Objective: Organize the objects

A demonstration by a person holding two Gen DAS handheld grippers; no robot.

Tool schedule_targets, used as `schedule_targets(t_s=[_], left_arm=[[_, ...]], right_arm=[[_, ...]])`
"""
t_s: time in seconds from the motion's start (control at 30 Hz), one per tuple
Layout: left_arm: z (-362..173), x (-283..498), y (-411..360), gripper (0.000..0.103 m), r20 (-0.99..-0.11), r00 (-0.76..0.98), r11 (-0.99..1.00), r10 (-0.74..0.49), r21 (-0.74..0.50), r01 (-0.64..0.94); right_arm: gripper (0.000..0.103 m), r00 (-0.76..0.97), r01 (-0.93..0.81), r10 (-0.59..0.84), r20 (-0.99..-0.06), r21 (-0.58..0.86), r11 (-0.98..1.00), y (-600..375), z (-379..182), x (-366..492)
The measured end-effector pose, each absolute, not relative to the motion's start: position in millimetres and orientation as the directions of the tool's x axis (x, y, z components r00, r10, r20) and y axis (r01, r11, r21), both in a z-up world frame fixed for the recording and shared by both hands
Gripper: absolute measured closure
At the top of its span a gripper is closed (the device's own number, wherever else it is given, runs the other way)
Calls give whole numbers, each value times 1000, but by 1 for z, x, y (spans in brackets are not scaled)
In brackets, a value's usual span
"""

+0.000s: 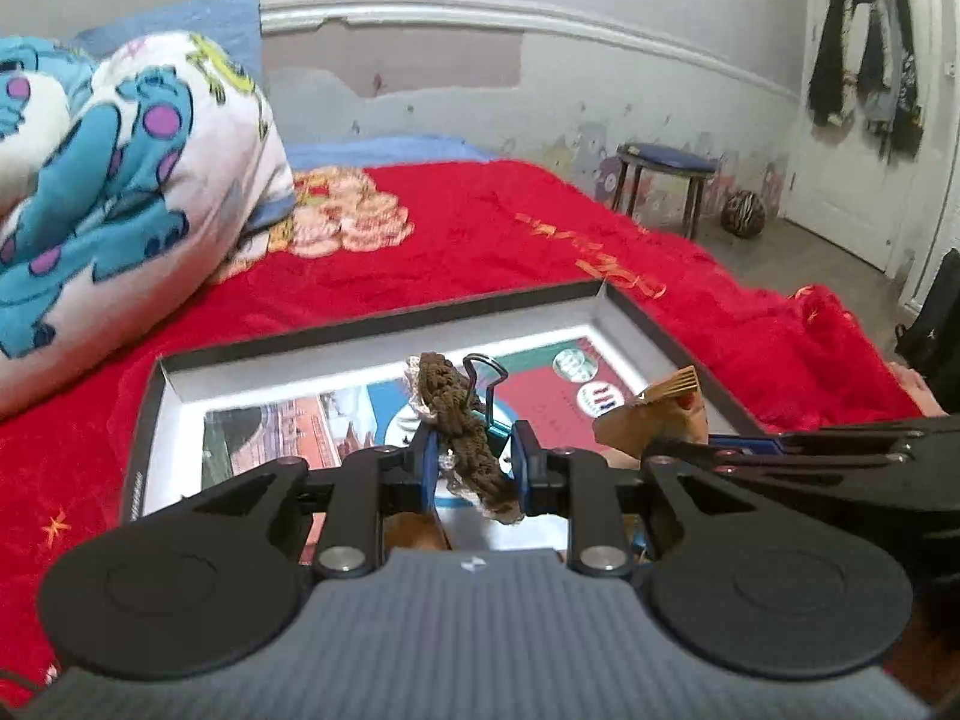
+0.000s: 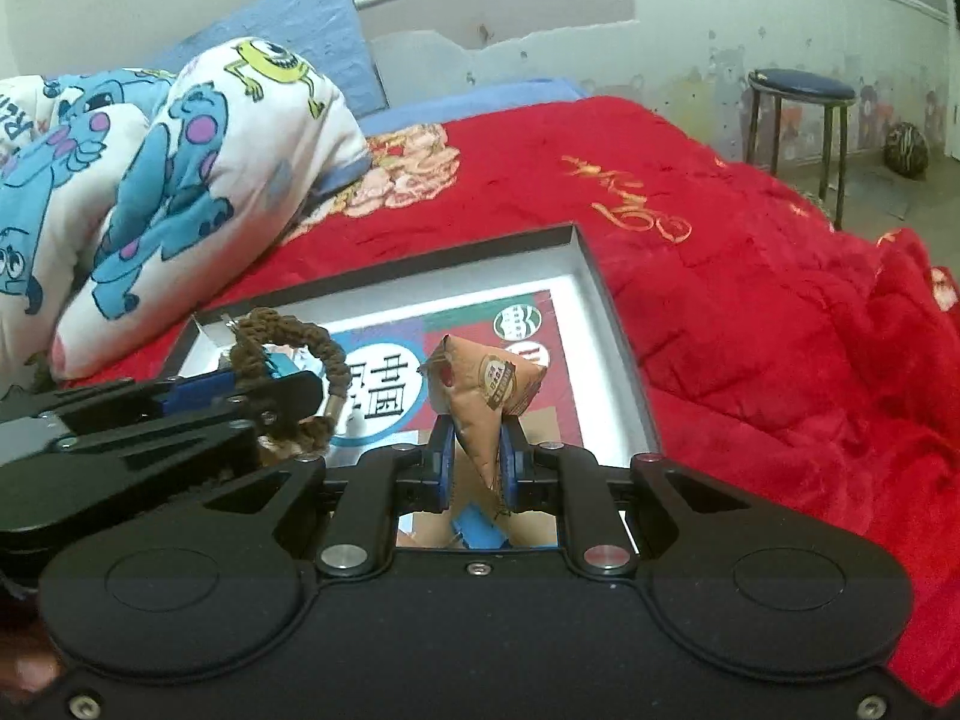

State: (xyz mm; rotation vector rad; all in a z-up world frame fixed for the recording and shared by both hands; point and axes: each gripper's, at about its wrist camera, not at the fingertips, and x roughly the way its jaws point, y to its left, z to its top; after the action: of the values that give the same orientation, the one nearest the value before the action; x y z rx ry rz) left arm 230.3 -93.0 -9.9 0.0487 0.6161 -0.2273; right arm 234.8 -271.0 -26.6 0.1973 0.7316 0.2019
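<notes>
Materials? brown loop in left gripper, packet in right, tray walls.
Brown loop: looks like crocheted yarn, matte, knobbly stitches. Packet: probably printed plastic film, slightly glossy, creased. Tray: likely cardboard, dark matte rim, white inner walls, folded corners.

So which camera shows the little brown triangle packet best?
The right wrist view: the brown triangular foil packet sits centred, label showing, pinched in the right tool. The left wrist view catches only part of it at the side.
</notes>
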Motion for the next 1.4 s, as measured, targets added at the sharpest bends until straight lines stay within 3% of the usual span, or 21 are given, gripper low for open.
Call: schedule_targets(t_s=[0.1,0.23,0.3,0.33,0.4,0.57,0.73,0.87,1.03,1.13,1.2,1.27,1.4], left_arm=[[-15,234,-91,70,-592,779,972,-205,-31,232],[-13,236,-86,48,-592,781,975,-198,-39,218],[-6,233,-84,35,-568,800,976,-193,-26,217],[-1,232,-82,32,-562,804,975,-195,-25,219],[13,227,-74,18,-543,814,974,-206,-33,224],[52,200,-49,2,-455,872,980,-182,-7,200],[72,150,-38,0,-469,876,993,-111,-25,112],[42,91,-37,0,-530,846,998,-60,-6,67],[-19,60,-30,0,-677,735,998,-34,-67,-16],[-45,63,-25,0,-708,706,997,-4,-54,-49],[-53,76,-22,0,-747,662,994,55,-25,-111],[-58,84,-17,0,-743,663,990,89,-8,-142],[-61,84,-17,0,-723,683,989,109,11,-145]], right_arm=[[87,716,-96,253,-651,266,959,-268,-34,241],[86,712,-72,247,-657,281,957,-268,-41,246],[77,703,-65,259,-663,303,951,-269,-43,248],[75,703,-65,266,-660,313,948,-269,-43,248],[73,727,-62,274,-629,338,939,-272,-36,244],[51,801,-103,292,-523,359,927,-275,1,218],[25,822,-211,327,-466,284,935,-263,45,171],[5,841,-201,263,-473,178,963,-251,60,117],[0,855,-200,163,-492,-23,980,-231,17,60],[0,802,-128,140,-580,62,990,-227,-21,62],[0,784,-139,131,-607,34,990,-213,-39,73],[0,777,-138,85,-624,-38,990,-199,-53,85],[0,788,-66,41,-615,-19,998,-201,-83,92]])
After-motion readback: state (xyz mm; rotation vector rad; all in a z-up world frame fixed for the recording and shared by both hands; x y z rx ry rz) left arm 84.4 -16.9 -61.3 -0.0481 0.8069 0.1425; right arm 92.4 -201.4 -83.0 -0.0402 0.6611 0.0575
